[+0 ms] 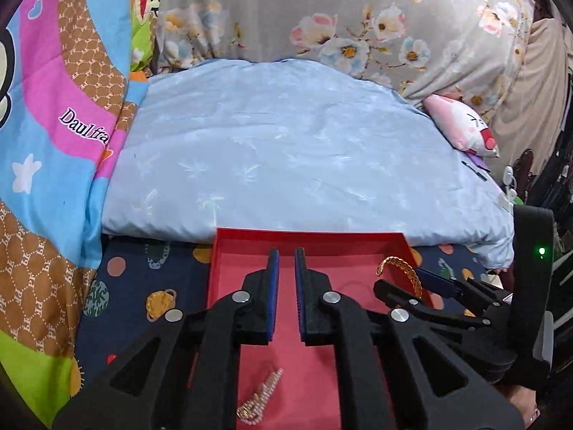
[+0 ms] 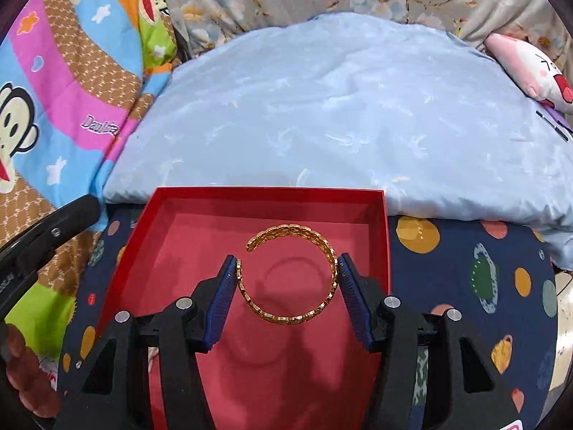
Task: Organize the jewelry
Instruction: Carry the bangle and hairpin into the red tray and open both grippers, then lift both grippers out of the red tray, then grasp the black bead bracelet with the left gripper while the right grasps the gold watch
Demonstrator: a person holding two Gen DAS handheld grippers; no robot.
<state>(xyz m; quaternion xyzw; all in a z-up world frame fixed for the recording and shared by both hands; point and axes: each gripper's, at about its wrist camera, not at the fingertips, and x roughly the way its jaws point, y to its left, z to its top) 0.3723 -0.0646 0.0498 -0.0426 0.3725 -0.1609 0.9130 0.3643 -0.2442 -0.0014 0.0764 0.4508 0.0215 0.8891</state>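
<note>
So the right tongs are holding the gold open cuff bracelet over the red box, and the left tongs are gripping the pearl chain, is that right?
Not quite. The left tongs grip nothing: the left wrist view shows them hovering over the red box, apart from the pearl chain lying on its floor. The rest holds: the right tongs clasp the gold open cuff bracelet over the box.

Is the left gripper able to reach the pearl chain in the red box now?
Probably yes. The left gripper, empty with a narrow gap, is over the red box; the pearl chain lies uncovered below it. The right gripper, gripping the gold bangle, is aside.
</note>
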